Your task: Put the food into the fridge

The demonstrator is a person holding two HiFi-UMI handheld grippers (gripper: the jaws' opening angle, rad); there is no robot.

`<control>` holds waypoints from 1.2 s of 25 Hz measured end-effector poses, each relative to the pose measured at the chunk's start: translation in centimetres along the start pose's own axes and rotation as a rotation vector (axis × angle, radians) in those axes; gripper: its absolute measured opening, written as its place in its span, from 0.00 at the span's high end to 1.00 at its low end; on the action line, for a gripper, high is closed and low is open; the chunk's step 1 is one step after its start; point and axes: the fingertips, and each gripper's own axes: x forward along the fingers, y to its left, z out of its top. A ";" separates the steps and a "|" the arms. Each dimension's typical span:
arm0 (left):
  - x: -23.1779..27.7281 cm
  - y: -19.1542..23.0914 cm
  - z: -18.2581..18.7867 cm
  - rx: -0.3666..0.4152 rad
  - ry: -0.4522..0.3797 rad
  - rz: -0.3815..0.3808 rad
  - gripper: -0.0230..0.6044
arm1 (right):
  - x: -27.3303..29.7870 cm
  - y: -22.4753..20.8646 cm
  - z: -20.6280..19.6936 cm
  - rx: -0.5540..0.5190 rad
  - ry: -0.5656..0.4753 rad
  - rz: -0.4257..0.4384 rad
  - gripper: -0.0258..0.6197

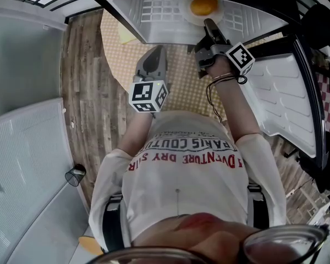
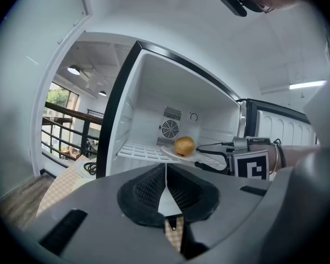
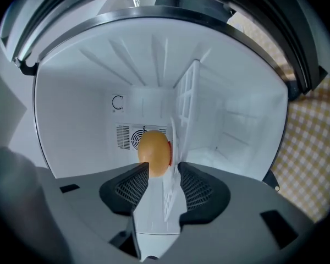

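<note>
A round yellow-orange food (image 1: 203,5) lies on a white plate (image 1: 190,16) on the wire shelf (image 1: 154,10) inside the open fridge. My right gripper (image 1: 209,23) reaches to the plate's near rim. In the right gripper view its jaws (image 3: 164,186) stand apart, open, with the plate's edge (image 3: 173,164) between the pads and the food (image 3: 154,153) just beyond. My left gripper (image 1: 157,49) hangs lower, in front of the fridge, shut and empty (image 2: 166,186). From the left gripper view the food (image 2: 184,146), the plate (image 2: 170,152) and the right gripper (image 2: 201,157) show on the shelf.
The fridge door (image 1: 286,98) stands open to the right. Under my arms is a round table with a checked cloth (image 1: 121,54) on a wood floor (image 1: 82,92). A pale cabinet (image 1: 22,147) fills the left. A fan grille (image 2: 169,129) sits in the fridge's back wall.
</note>
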 end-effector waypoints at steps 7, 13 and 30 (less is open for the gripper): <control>-0.4 -0.6 1.0 0.020 -0.024 -0.021 0.92 | -1.7 0.0 -0.2 -0.001 -0.015 -0.003 0.65; -0.9 -2.4 2.0 0.071 -0.040 -0.072 0.92 | -5.0 -0.2 -1.8 -0.307 -0.001 -0.057 0.90; -2.1 -4.9 1.7 0.111 -0.032 -0.186 0.92 | -11.2 3.2 -5.8 -1.296 0.018 -0.023 0.92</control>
